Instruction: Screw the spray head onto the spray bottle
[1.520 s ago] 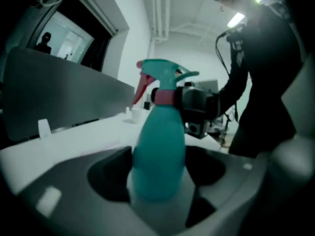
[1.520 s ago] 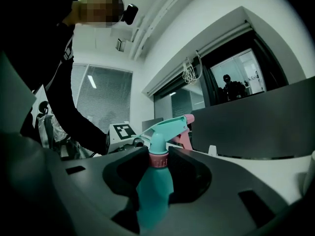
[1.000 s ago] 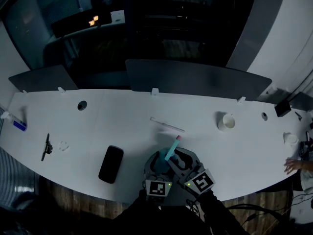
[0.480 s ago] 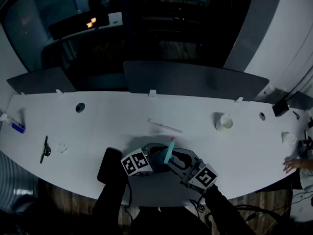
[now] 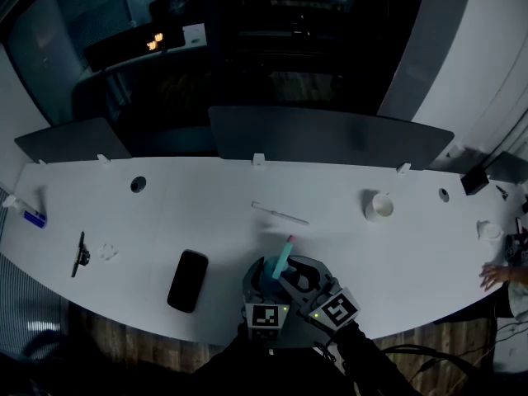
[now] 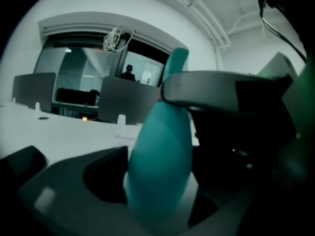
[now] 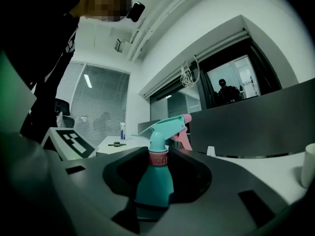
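Note:
A teal spray bottle stands tilted near the white table's front edge. Its teal spray head sits on a pink collar, with a pink trigger behind. My right gripper is shut on the bottle, its jaws hugging the body below the collar. My left gripper is close beside it, marker cube toward me. In the left gripper view the bottle's body stands between its wide jaws, with slivers of table showing at both sides.
A black phone lies left of the grippers. Behind them lies a clear rod, and a white cup stands at the right. A black tool lies far left. A person's hand rests at the right edge. Grey partitions line the back.
Half a second ago the left gripper had swung out to the bottle's left. It is now back beside the right gripper, as one second ago. The right gripper and bottle hardly moved.

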